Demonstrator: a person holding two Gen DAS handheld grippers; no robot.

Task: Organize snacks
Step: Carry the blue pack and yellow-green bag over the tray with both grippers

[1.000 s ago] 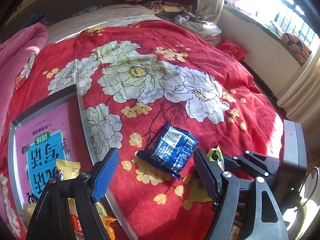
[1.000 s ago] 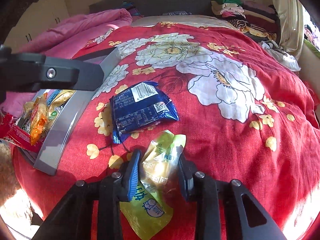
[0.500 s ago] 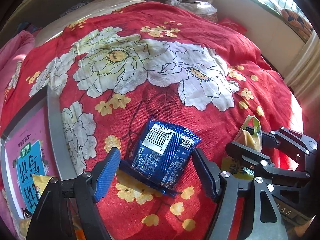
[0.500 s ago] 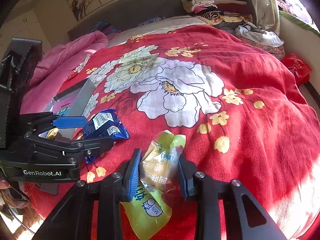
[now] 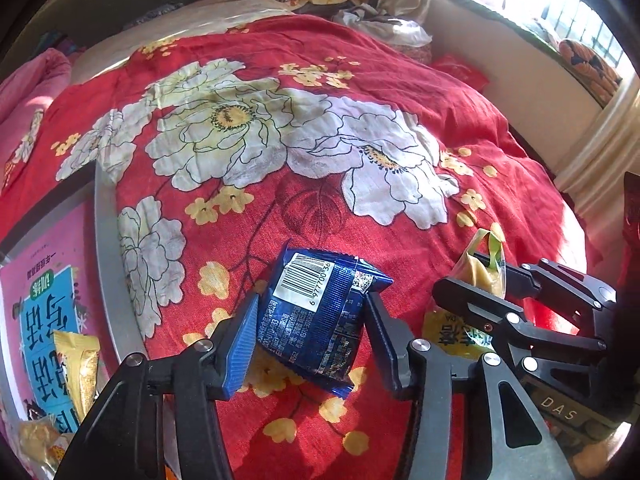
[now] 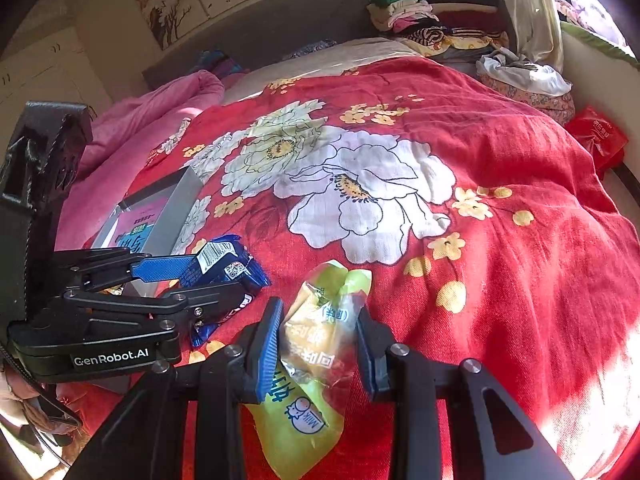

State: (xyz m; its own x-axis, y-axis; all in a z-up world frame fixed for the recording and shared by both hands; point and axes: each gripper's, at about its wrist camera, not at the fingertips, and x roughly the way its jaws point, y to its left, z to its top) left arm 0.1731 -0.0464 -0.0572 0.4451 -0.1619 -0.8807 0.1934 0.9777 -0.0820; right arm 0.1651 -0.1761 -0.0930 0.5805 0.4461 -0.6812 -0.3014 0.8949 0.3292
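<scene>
A blue snack packet (image 5: pixel 316 320) with a white barcode label lies on the red floral bedspread. My left gripper (image 5: pixel 310 300) straddles it, jaws closing, and both pads press its sides so that it bulges. In the right wrist view the same blue packet (image 6: pixel 224 260) sits pinched in the left gripper (image 6: pixel 216 278). My right gripper (image 6: pixel 319 312) is shut on a yellow-green snack pouch (image 6: pixel 316 344), which hangs down below the fingers. A grey-rimmed tray (image 5: pixel 106 260) with a pink and blue printed bottom lies to the left and holds a yellow packet (image 5: pixel 78 360).
The bedspread (image 6: pixel 500 280) covers most of the bed. A pink quilt (image 6: pixel 140 128) lies along the left side. Folded clothes (image 6: pixel 420 20) are stacked at the head, and a red bag (image 6: pixel 596 136) sits off the right edge, near the window wall.
My left gripper came down over the blue packet and its jaws narrowed onto it. The right gripper swung and rolled, keeping hold of the yellow-green pouch.
</scene>
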